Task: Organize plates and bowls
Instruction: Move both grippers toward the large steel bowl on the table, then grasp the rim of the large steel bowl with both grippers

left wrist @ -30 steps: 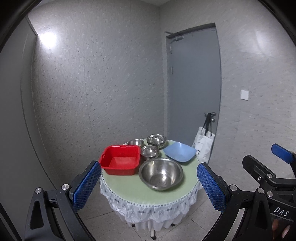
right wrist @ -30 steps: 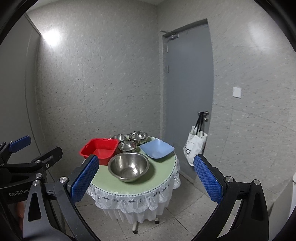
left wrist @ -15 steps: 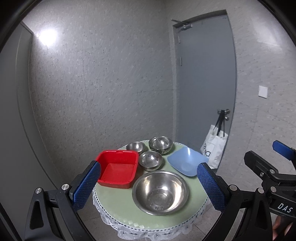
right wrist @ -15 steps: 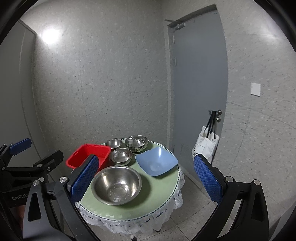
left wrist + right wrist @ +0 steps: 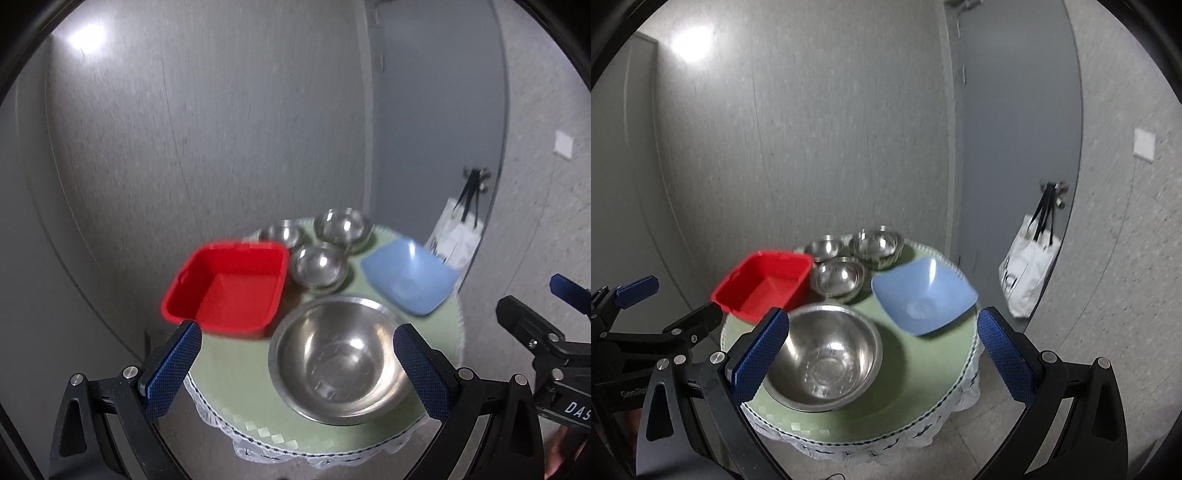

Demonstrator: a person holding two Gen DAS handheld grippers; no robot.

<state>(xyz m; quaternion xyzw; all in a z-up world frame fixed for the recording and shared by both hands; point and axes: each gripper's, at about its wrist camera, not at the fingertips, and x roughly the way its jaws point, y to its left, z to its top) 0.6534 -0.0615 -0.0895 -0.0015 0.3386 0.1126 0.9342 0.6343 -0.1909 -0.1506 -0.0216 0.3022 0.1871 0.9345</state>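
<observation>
A small round table (image 5: pixel 236 373) with a green top holds a large steel bowl (image 5: pixel 341 360) at the front, a red square tub (image 5: pixel 229 290) at the left and a blue square bowl (image 5: pixel 408 282) at the right. Three small steel bowls (image 5: pixel 319 266) stand at the back. The same set shows in the right wrist view: large bowl (image 5: pixel 823 356), red tub (image 5: pixel 764 282), blue bowl (image 5: pixel 923 295). My left gripper (image 5: pixel 297 363) is open and empty, above the table's front. My right gripper (image 5: pixel 882 354) is open and empty, beside it.
A grey door (image 5: pixel 1015 147) stands behind the table at the right, with a white tote bag (image 5: pixel 1030 266) hanging from its handle. Grey walls close in behind and left. A lace cloth edge (image 5: pixel 871 446) hangs around the table. Tiled floor lies below.
Both grippers have moved closer to the table and higher over it; the bowls now look larger and lower in both views. Both grippers stay open. Nothing on the table has moved.
</observation>
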